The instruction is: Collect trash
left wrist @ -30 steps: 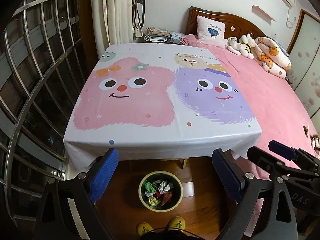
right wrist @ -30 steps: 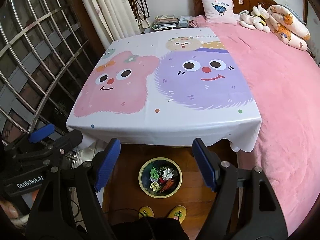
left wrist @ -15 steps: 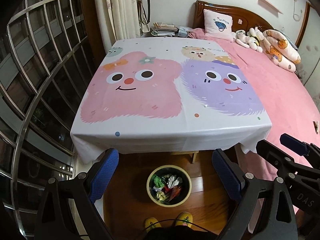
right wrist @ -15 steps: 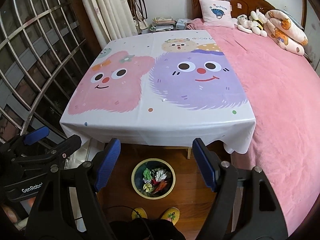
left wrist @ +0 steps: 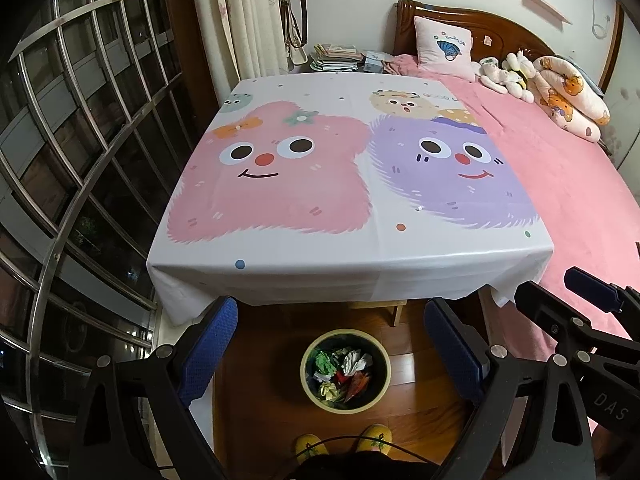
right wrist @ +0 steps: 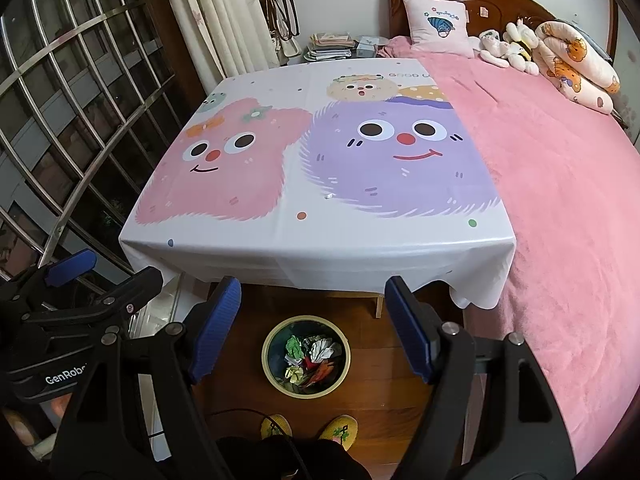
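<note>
Both grippers held level, side by side, above the floor, aimed at the table (left wrist: 352, 276). Left gripper (left wrist: 332, 348): fingers wide apart, nothing between them. Right gripper (right wrist: 314, 328): fingers likewise apart, empty. Bin (left wrist: 345, 370) sits on the wood floor in front of the table, between the fingers in both views, holding crumpled trash (right wrist: 310, 362). Yellow slippers (right wrist: 308, 428) just below the bin.

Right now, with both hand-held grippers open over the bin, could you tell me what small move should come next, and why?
Probably just draw both back and stop. The cartoon-printed tablecloth shows only a tiny pale speck, too small to identify, while crumpled coloured paper already fills the round yellow-rimmed bin on the floor. The left hand-held gripper and right hand-held gripper are open and hold nothing.
</note>
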`<control>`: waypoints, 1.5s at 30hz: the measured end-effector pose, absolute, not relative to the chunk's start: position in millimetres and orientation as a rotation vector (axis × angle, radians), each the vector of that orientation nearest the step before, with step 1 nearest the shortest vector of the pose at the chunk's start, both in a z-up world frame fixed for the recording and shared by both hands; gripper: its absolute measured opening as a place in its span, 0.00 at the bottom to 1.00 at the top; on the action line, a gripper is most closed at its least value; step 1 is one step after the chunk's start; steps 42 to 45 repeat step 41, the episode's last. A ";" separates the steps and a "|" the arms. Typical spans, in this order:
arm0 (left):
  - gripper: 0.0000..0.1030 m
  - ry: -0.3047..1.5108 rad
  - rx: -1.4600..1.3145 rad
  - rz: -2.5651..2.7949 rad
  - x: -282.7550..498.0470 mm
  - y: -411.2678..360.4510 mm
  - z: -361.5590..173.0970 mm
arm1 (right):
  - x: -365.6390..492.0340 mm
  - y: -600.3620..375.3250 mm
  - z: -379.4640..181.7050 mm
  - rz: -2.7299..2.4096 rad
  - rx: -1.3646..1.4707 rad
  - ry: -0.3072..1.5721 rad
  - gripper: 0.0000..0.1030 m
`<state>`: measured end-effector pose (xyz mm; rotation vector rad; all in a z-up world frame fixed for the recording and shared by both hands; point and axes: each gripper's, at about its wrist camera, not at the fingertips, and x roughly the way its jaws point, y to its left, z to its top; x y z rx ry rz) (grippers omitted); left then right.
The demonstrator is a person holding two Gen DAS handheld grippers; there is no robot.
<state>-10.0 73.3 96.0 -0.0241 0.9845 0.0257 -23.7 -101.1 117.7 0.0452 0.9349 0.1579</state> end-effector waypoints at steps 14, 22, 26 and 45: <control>0.93 0.993 -0.028 0.035 -7.3 78.3 92.3 | -11.7 -99.0 107.6 0.171 0.045 0.959 0.70; 0.93 0.991 -0.026 0.035 -5.9 79.8 91.7 | -10.3 -98.5 107.1 0.169 0.045 0.962 0.70; 0.93 0.993 -0.026 0.036 -5.5 79.8 91.7 | -6.4 -98.3 104.5 0.170 0.045 0.966 0.70; 0.93 0.997 -0.025 0.035 -1.6 83.2 90.2 | 6.3 -98.6 94.5 0.174 0.049 0.986 0.70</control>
